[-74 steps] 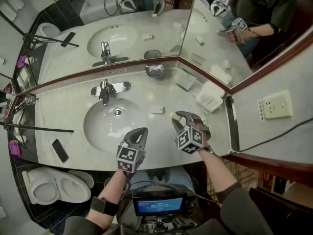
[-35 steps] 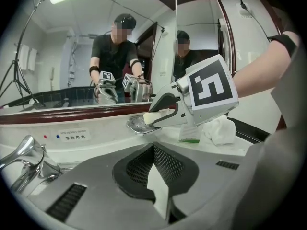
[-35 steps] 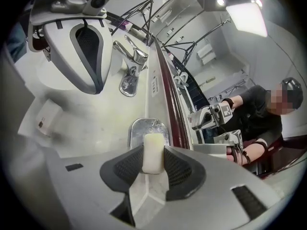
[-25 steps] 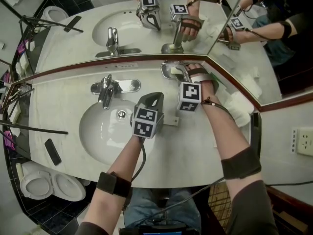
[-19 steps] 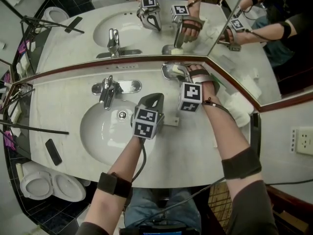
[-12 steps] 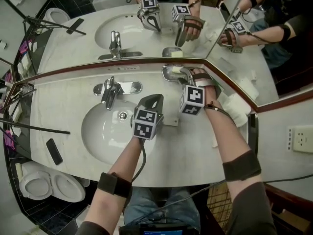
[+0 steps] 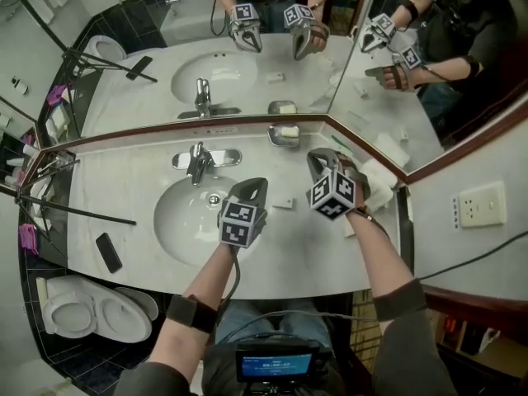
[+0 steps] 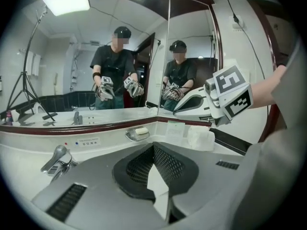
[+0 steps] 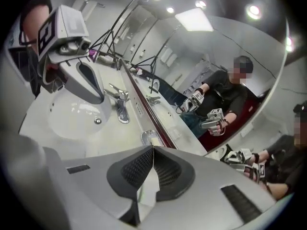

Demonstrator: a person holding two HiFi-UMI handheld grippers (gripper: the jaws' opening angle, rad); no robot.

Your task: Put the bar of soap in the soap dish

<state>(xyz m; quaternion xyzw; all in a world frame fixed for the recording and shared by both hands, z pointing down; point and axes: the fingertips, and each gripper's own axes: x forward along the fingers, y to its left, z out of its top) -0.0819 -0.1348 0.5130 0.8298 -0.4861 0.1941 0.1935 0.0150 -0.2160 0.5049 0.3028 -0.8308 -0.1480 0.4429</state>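
Observation:
The pale bar of soap (image 7: 289, 131) lies in the metal soap dish (image 7: 276, 139) at the back of the counter, against the mirror. My right gripper (image 7: 318, 158) hovers in front and to the right of the dish, apart from it. Its jaws have just been closing and now stand shut with nothing between them. My left gripper (image 7: 252, 186) is shut and empty over the right rim of the sink basin (image 7: 186, 221). The left gripper view shows the soap (image 8: 142, 131) in the dish (image 8: 132, 137) beyond the shut left gripper (image 8: 154, 146). The right gripper view has the dish (image 9: 147, 138) just past the shut right gripper (image 9: 153, 147).
A chrome faucet (image 7: 198, 162) stands behind the basin. Folded white towels (image 7: 378, 180) lie at the counter's right end. A small white box (image 7: 285, 202) sits between my grippers and a black phone (image 7: 107, 252) at the front left. Mirrors rise behind the counter.
My right gripper has drawn back from the soap dish, leaving the soap in it, and its jaws have shut. Both grippers have lifted and moved toward the counter's front.

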